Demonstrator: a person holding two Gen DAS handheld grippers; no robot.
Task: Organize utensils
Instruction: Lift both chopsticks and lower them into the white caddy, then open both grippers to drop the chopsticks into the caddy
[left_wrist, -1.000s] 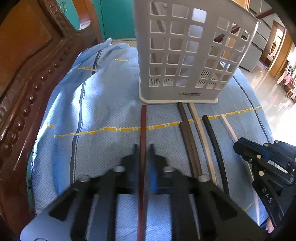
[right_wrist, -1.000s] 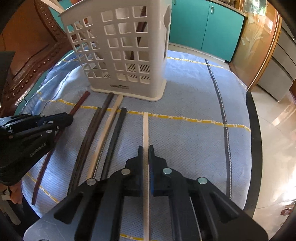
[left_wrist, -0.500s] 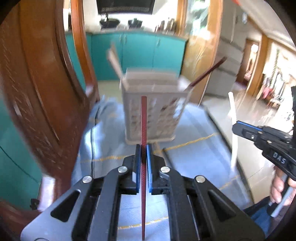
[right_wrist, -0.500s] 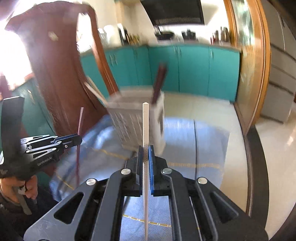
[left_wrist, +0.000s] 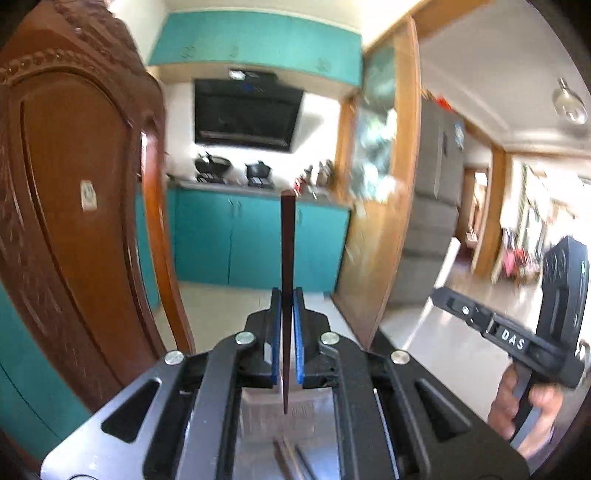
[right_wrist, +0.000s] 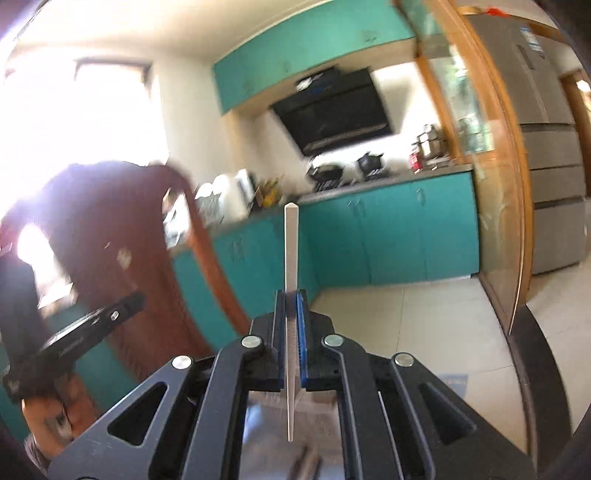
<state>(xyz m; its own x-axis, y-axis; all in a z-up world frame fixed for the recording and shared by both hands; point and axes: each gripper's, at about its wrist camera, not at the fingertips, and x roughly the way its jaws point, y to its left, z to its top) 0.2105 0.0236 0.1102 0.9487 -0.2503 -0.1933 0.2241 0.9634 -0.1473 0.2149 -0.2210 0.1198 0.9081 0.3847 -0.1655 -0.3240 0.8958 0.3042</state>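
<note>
Clamping dark chopstick in left gripper, white chopstick in right gripper

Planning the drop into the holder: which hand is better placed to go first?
Neither clearly. The left gripper clamps the dark red chopstick, the right gripper the white chopstick; both point outward, level, with no holder clearly visible.

Both held about level, the left gripper is clamped on a dark red chopstick, the right gripper on a white chopstick.
</note>
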